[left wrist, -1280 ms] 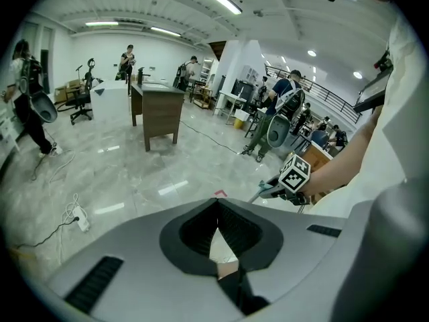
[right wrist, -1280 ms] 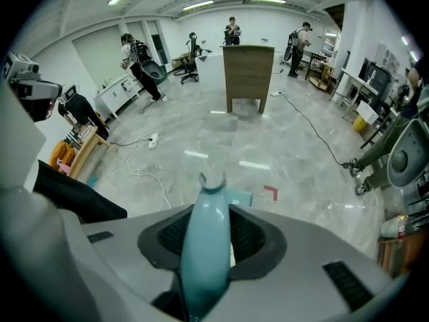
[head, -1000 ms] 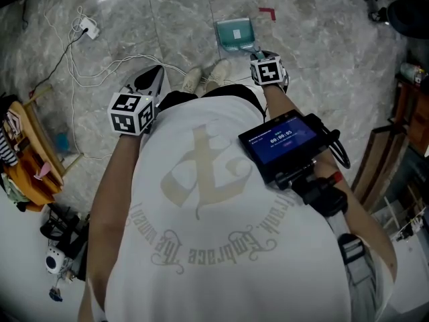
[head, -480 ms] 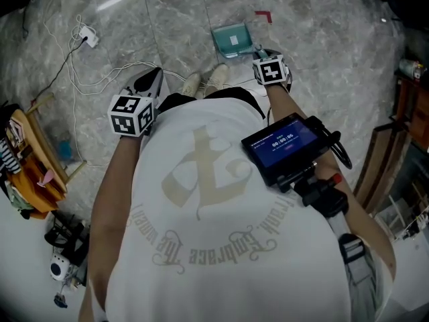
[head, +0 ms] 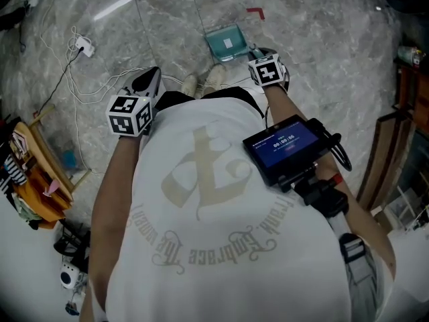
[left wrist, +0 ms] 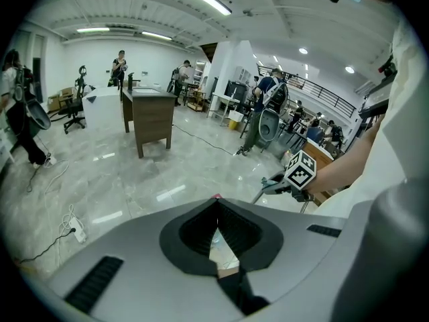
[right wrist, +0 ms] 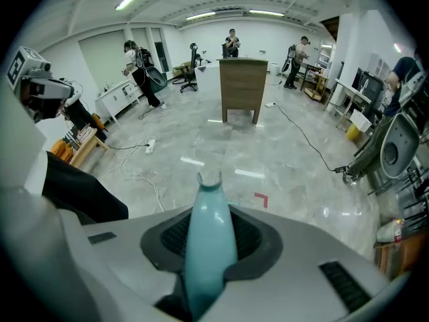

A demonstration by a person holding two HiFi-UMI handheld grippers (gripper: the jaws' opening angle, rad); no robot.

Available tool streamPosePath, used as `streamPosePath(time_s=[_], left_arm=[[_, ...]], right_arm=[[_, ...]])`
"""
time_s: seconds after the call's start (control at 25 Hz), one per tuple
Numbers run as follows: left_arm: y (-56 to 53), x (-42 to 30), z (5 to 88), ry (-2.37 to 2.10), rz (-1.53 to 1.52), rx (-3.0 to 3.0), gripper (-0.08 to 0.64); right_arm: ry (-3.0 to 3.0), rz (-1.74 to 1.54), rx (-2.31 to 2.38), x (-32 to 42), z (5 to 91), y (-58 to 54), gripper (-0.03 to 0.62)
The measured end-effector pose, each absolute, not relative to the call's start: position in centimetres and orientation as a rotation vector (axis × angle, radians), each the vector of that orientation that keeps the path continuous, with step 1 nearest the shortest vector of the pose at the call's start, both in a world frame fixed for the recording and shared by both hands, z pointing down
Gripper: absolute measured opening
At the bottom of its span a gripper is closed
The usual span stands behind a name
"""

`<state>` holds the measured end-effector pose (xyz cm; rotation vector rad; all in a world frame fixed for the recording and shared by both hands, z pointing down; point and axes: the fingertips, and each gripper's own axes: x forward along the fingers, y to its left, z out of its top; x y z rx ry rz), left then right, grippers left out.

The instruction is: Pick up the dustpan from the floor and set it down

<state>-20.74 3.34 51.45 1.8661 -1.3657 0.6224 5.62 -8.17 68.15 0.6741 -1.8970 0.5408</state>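
Observation:
A teal dustpan (head: 226,42) with a white label shows in the head view, over the marble floor just ahead of the person's shoes (head: 204,80). Its handle runs back to my right gripper (head: 263,58), which points steeply down. In the right gripper view the teal handle (right wrist: 209,247) fills the gap between the jaws, and my right gripper (right wrist: 210,203) is shut on it. Whether the pan rests on the floor I cannot tell. My left gripper (head: 149,80) hangs at the left, away from the dustpan. In its own view my left gripper (left wrist: 216,210) is shut with nothing in it.
White cables and a power strip (head: 84,45) lie on the floor at the left. A red tape corner (head: 255,12) marks the floor beyond the dustpan. A wooden rack (head: 33,173) stands at the far left, wooden furniture (head: 402,113) at the right. A brown desk (right wrist: 242,89) and people stand far off.
Both grippers stay where they were, the right one at the dustpan's handle. Only the head view has drifted, so the dustpan sits slightly further left and lower in it.

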Motion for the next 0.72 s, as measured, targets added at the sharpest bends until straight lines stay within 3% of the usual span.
streamPosePath(time_s=[0.28,0.72], left_arm=[[1.6,-21.9,51.9,-1.371,0.623,1.900,0.012],[0.6,-17.9,50.5,-1.291,0.630,2.025,0.012]], right_arm=[[-1.922,0.549,0.670,5.0,68.1,-8.7,0.104],[-1.949,0.532,0.721,9.3,64.0,-7.0,0.104]])
